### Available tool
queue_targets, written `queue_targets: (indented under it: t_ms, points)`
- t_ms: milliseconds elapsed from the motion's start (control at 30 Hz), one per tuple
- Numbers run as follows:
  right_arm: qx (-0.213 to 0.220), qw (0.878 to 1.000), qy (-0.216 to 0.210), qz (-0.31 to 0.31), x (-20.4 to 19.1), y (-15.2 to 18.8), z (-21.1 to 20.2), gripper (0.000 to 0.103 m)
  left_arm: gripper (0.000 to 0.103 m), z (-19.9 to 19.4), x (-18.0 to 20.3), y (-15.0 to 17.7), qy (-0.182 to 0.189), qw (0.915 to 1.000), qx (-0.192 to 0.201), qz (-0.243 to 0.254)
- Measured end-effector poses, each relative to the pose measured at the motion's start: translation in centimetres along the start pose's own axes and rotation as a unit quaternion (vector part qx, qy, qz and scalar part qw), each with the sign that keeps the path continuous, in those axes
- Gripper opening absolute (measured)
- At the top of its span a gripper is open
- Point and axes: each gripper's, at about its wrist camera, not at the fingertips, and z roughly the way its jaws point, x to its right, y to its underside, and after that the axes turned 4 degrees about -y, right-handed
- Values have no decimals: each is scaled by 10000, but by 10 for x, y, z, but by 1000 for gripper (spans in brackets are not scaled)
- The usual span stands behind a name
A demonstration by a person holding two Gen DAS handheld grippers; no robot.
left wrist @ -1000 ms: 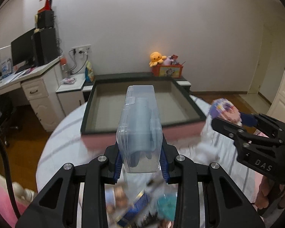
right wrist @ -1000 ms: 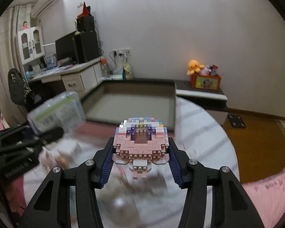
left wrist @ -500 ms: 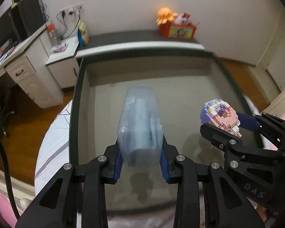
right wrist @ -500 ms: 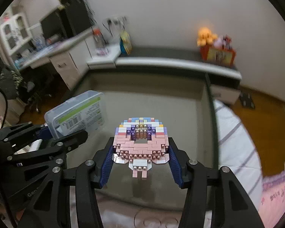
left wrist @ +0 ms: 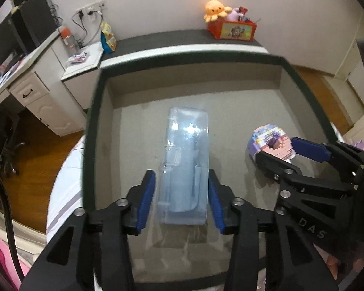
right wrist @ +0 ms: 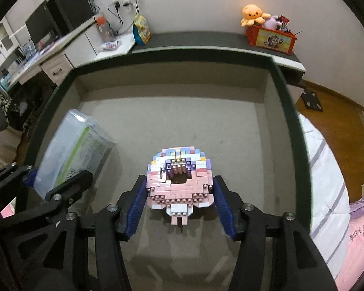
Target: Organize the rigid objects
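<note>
A clear plastic case (left wrist: pixel 185 160) lies on the grey floor of the dark-rimmed bin (left wrist: pixel 89 131). My left gripper (left wrist: pixel 180 194) is open around it, pads a little off its sides. It also shows in the right wrist view (right wrist: pixel 72 150), beside the left gripper (right wrist: pixel 58 184). A pink and pastel brick-built donut (right wrist: pixel 179 181) sits low in the bin (right wrist: pixel 288 111) between the pads of my right gripper (right wrist: pixel 179 194), which stand slightly apart from it. The donut (left wrist: pixel 271 143) and right gripper (left wrist: pixel 293 152) show at the right of the left wrist view.
The bin rests on a white striped bed (right wrist: pixel 325 177). Behind it runs a dark ledge (right wrist: pixel 206 38) with a red toy box (right wrist: pixel 270 37) and orange plush octopus (right wrist: pixel 253 14). A white desk (left wrist: pixel 36 84) stands at the left. Pink bedding (right wrist: pixel 356 237) lies at the right.
Both grippers moved down into the bin and opened, letting go of the clear case and the brick donut, which now rest on the bin floor.
</note>
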Motion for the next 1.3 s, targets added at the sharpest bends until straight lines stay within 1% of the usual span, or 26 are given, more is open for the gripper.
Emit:
queue_targets:
  t_ms: [33, 67, 100, 133, 167, 200, 233, 300, 367, 400, 433, 467, 500, 567, 633, 667, 733, 800, 833, 900, 1000, 1067, 1100, 1200, 1233, 1300]
  points:
    - [47, 10000, 31, 26, 1, 1, -4, 63, 55, -7, -2, 1, -66, 9999, 119, 0]
    - [84, 9999, 96, 56, 2, 1, -7, 68, 58, -15, -3, 3, -119, 9996, 240, 10]
    - [165, 9998, 83, 78, 3, 3, -15, 70, 61, -27, -4, 7, -186, 9989, 429, 4]
    - [226, 9996, 119, 131, 5, 7, -22, 81, 70, -36, -7, 12, -212, 9981, 581, -9]
    - [286, 9994, 122, 160, 7, 7, -25, 85, 79, -47, -8, 17, -243, 9968, 758, -23]
    - [417, 9990, 3, 169, 9, 11, -35, 85, 82, -62, -7, 23, -307, 9942, 1026, -56]
    - [498, 9986, -54, 176, 10, 15, -42, 85, 85, -71, -9, 29, -373, 9920, 1201, -74]
    - [612, 9979, -119, 153, 7, 20, -52, 87, 87, -92, -5, 40, -606, 9858, 1567, 16]
    - [772, 9970, -69, 81, 1, 30, -66, 92, 89, -108, -2, 47, -887, 9795, 1809, 75]
    - [839, 9965, -12, 61, -3, 32, -70, 94, 91, -119, -1, 53, -957, 9758, 1968, 41]
    - [895, 9960, 28, 47, -4, 35, -75, 101, 100, -124, -2, 55, -926, 9748, 2031, 26]
    - [938, 9956, 73, 35, -5, 36, -78, 103, 103, -130, -5, 58, -882, 9736, 2107, -31]
    - [991, 9951, -8, 9, -6, 39, -82, 103, 103, -137, -7, 63, -831, 9711, 2233, -129]
    - [1090, 9939, -175, 2, -7, 46, -92, 103, 103, -142, -9, 66, -770, 9700, 2301, -153]
    - [1266, 9918, -140, -51, -10, 47, -99, 103, 103, -140, -10, 67, -757, 9718, 2225, -181]
    - [1271, 9918, -126, -82, -9, 45, -97, 103, 103, -135, -12, 66, -714, 9738, 2151, -182]
    - [1196, 9926, -178, -90, -8, 43, -89, 103, 103, -125, -15, 65, -778, 9764, 2000, -224]
    - [1176, 9927, -253, -13, -5, 45, -85, 103, 103, -120, -20, 70, -847, 9766, 1959, -252]
    - [1170, 9927, -289, 39, -2, 47, -85, 103, 103, -121, -21, 76, -823, 9762, 1986, -277]
    - [1291, 9906, -445, 118, 4, 54, -94, 103, 103, -124, -28, 89, -798, 9755, 2004, -439]
    - [1557, 9865, -490, 122, 10, 69, -114, 103, 103, -136, -33, 116, -764, 9708, 2177, -658]
    - [1774, 9821, -619, 96, 13, 88, -129, 103, 103, -149, -31, 139, -801, 9649, 2394, -730]
    - [1841, 9809, -619, 79, 14, 96, -134, 103, 103, -156, -28, 149, -840, 9616, 2504, -749]
    - [2210, 9737, -549, -100, 8, 134, -156, 103, 103, -179, -19, 181, -955, 9510, 2822, -829]
    - [2313, 9714, -514, -115, 6, 145, -162, 103, 103, -188, -14, 192, -933, 9472, 2942, -862]
    - [2583, 9647, -459, -231, 0, 171, -175, 103, 103, -201, -7, 209, -875, 9432, 3079, -890]
